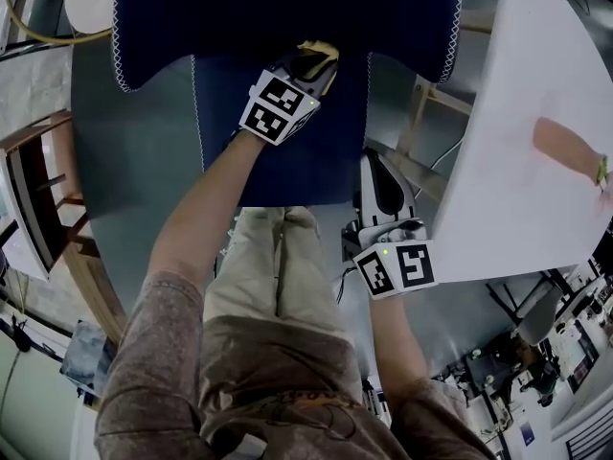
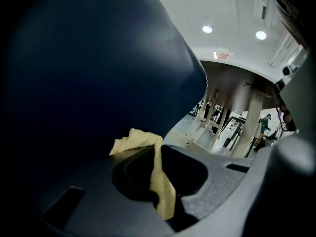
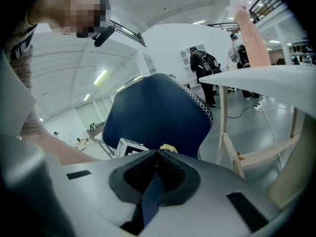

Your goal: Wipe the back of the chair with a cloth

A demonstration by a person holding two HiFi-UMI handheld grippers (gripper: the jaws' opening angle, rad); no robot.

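The left gripper (image 1: 308, 69) pinches the yellow cloth (image 1: 321, 54) against the blue chair back (image 1: 287, 8), at twelve o'clock from the person. The cloth looks soft, light and floppy, so grab a bunched fold. The right gripper (image 1: 375, 169), at three o'clock, has its jaws together with nothing in them.

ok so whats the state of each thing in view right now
left gripper: shut on the cloth, held against the chair back
cloth: crumpled, pinched, one end poking out onto the chair
right gripper: shut, a navy strip between its jaws, seemingly the chair's edge
chair: upright, back facing the person
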